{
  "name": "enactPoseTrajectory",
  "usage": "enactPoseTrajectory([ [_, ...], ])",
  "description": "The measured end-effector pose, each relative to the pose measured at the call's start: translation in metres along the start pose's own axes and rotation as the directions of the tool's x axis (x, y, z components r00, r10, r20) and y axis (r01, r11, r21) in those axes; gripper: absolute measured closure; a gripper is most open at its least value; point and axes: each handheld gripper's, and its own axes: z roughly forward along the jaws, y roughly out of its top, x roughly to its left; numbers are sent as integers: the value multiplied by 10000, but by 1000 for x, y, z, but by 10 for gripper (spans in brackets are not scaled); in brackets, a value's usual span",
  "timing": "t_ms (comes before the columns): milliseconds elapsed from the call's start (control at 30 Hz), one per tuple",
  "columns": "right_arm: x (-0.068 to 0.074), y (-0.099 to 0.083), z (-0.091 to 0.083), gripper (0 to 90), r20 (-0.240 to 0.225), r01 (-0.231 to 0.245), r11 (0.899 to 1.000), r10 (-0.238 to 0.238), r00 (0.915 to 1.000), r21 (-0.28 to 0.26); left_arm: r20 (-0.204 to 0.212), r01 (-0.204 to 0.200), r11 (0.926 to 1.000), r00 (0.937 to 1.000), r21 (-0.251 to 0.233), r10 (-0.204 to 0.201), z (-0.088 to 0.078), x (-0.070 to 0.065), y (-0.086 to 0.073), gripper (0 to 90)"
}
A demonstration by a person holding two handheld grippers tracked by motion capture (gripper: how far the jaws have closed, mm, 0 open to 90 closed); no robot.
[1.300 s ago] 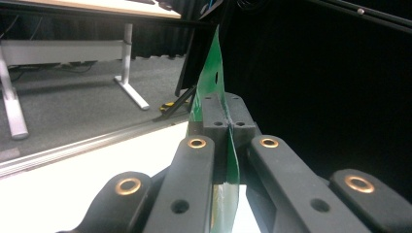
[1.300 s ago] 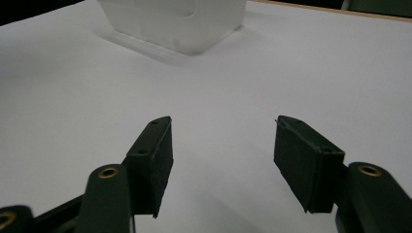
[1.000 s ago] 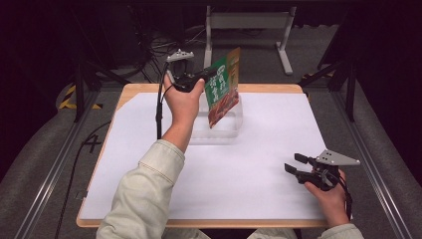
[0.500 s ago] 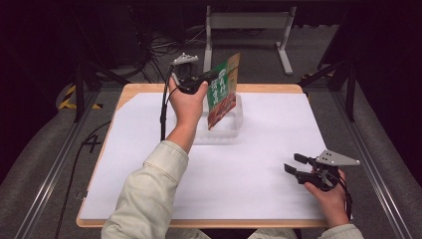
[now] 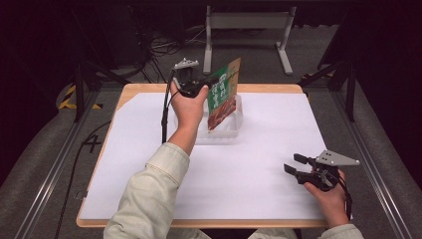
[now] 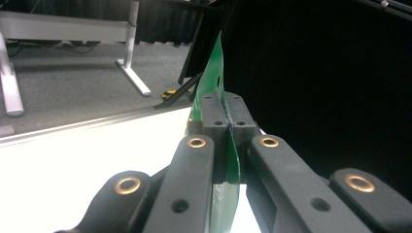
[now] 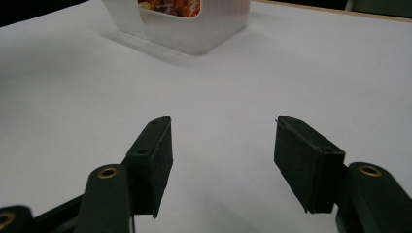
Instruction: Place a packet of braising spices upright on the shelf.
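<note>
- The left gripper (image 5: 203, 84) is pinching the upper edge of the pouch (image 5: 223, 92); its fingers (image 6: 219, 114) are pressing together on the green film, so the pouch is hanging from one thin seam rather than being squeezed across its contents.
- The pouch is standing tilted, its lower end sitting inside the tub (image 5: 236, 127) and its top leaning out above the rim; whether it is touching the tub floor cannot be told.
- The tub is resting on the white sheet of the bench (image 5: 149, 164), at the far middle; its open top is probably there to receive or release the pouch.
- The right gripper (image 5: 294, 168) is waiting well apart from the tub, near the bench's front edge, its fingers (image 7: 154, 158) spreading wide over bare sheet and holding nothing, probably so as not to obstruct the tub.
</note>
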Motion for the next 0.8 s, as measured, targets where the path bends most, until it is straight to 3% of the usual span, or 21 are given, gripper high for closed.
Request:
enactPoseTrajectory([
  [800, 1, 2, 4, 390, -109, 87, 10000, -87, 9999, 15, -148, 30, 9999, 9999, 166, -27, 0, 4, -14, 887],
])
